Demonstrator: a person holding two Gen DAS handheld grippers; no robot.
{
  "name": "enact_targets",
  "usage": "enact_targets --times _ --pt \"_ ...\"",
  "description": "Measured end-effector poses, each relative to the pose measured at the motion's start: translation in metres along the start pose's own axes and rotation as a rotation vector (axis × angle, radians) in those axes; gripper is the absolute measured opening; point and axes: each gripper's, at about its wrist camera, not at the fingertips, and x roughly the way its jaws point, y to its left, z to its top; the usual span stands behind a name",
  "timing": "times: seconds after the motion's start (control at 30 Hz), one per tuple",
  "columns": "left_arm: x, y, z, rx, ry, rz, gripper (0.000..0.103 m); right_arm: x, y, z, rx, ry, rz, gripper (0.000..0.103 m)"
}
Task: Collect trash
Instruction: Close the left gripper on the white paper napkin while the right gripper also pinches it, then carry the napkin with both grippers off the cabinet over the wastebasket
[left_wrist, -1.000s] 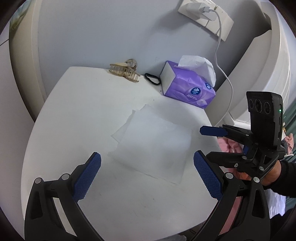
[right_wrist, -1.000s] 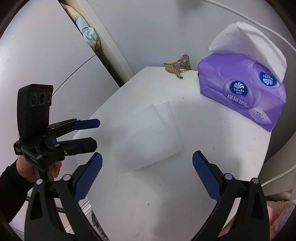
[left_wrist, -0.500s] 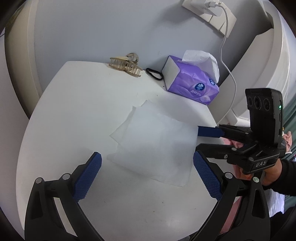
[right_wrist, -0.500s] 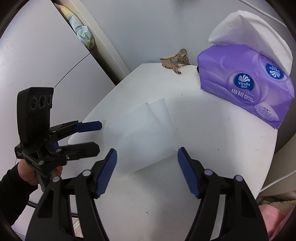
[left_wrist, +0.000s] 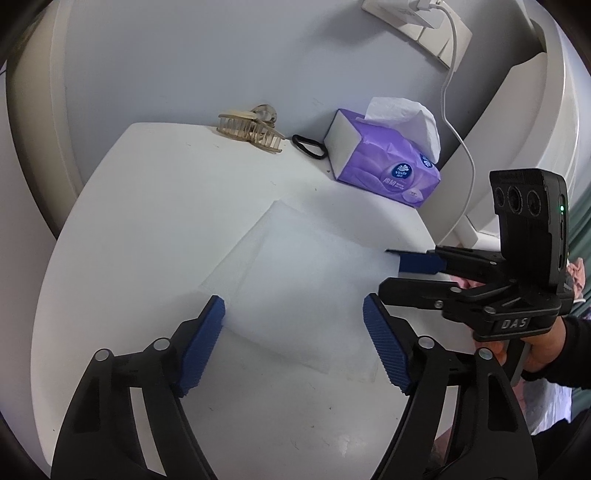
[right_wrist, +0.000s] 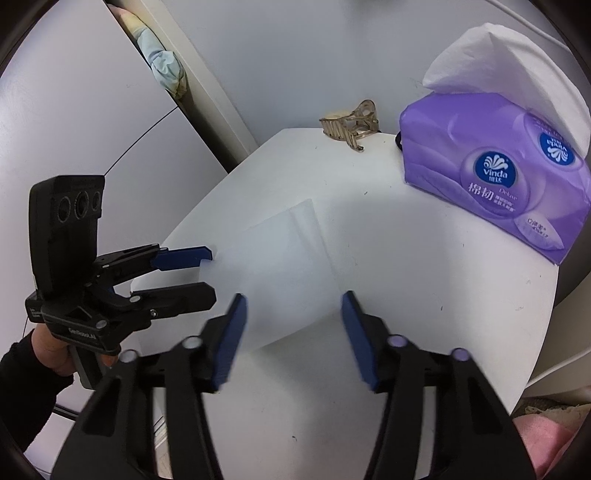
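Tissue sheet (left_wrist: 295, 280) flat on table (left_wrist: 147, 221), near purple tissue pack (left_wrist: 384, 173); hair claw (left_wrist: 251, 129) beyond. Left gripper (left_wrist: 293, 332), right gripper (right_wrist: 293, 325) both spread, flanking sheet.

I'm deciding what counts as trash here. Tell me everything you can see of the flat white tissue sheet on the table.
The flat white tissue sheet is thin, soft-looking paper, roughly square, seemingly two layers slightly offset at one corner. It lies spread flat and unwrinkled on the round white table, apart from the purple tissue pack. The left gripper and right gripper both straddle its near edges with jaws open; neither grips it.
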Motion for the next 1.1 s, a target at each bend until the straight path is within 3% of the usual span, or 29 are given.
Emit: enact_targets --times 0.27,0.57,0.63,0.8,1.1 --pt "-0.001 0.001 -0.002 -0.013 -0.018 0.008 0.058 0.004 -0.003 0.0 -0.013 -0.01 -0.012 0.026" --pt "0.0 0.002 -0.006 -0.035 -0.024 0.006 0.03 0.004 -0.005 -0.004 -0.013 -0.016 -0.027 0.007" --pt "0.0 0.003 -0.008 -0.041 -0.025 0.012 0.019 0.002 -0.005 -0.004 -0.014 -0.022 -0.026 0.005" --pt "-0.004 0.002 -0.014 -0.061 -0.041 0.009 0.004 -0.004 -0.004 -0.004 -0.027 -0.027 -0.01 0.004" --pt "-0.018 -0.015 -0.018 -0.061 -0.075 0.004 0.001 -0.018 0.006 -0.006 -0.056 -0.044 -0.002 0.003"
